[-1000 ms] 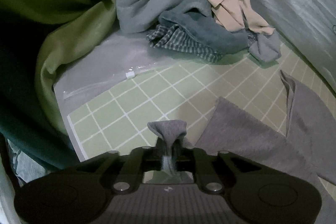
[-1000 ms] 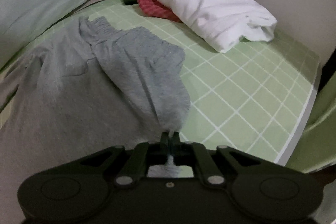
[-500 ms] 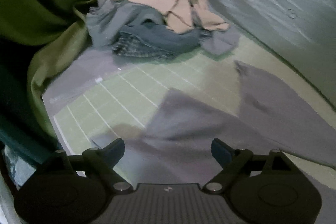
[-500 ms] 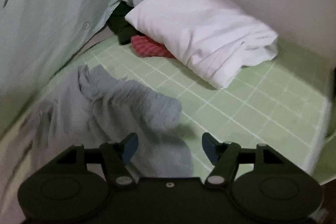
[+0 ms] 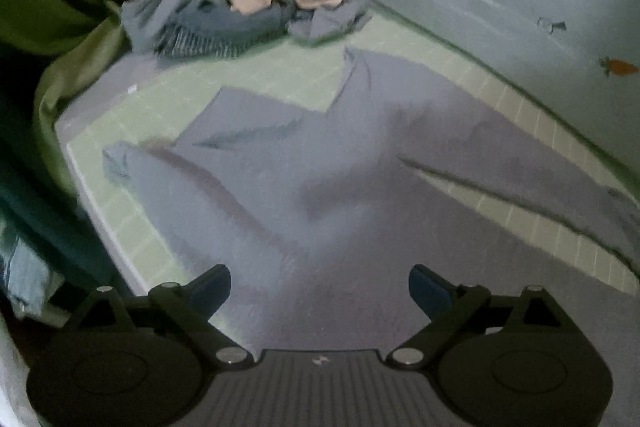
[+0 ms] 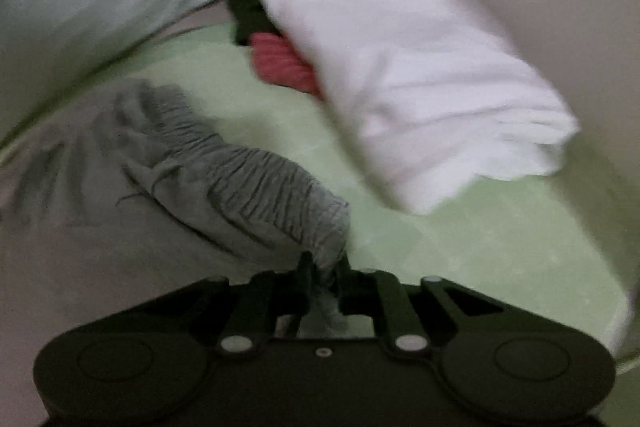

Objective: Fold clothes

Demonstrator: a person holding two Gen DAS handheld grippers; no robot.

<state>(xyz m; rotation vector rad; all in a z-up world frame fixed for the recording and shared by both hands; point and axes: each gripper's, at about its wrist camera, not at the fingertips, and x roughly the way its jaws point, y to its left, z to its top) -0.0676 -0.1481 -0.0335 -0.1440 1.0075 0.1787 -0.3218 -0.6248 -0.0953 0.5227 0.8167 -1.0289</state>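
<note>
You are working on the grey trousers (image 5: 360, 163), which are lying spread on the green checked bed (image 5: 276, 79), their two legs reaching toward the pile of unfolded clothes (image 5: 240, 11) at the bed's far end. At the opposite end from that pile, the gathered waistband (image 6: 248, 183) is bunching up near the white pillow (image 6: 420, 75).

Your right tool (image 6: 322, 279) is closing on a pinch of the waistband corner, with grey cloth plainly between its jaws. Your left tool (image 5: 320, 283) is opening nearly to its widest and hovering over the trousers with nothing gripped.

To do this step well, I would judge that you should be taking a matching hold with the left tool on the trousers before lifting, so both sides are travelling together and the fold is landing straight. Keep the pinch shallow, catching only the layers you mean to carry.

The left view is showing you the legs, the clothes pile and the green curtain (image 5: 60, 27); the right view alone is showing the waistband, the pillow and a red cloth (image 6: 280, 67) tucked beside it.
</note>
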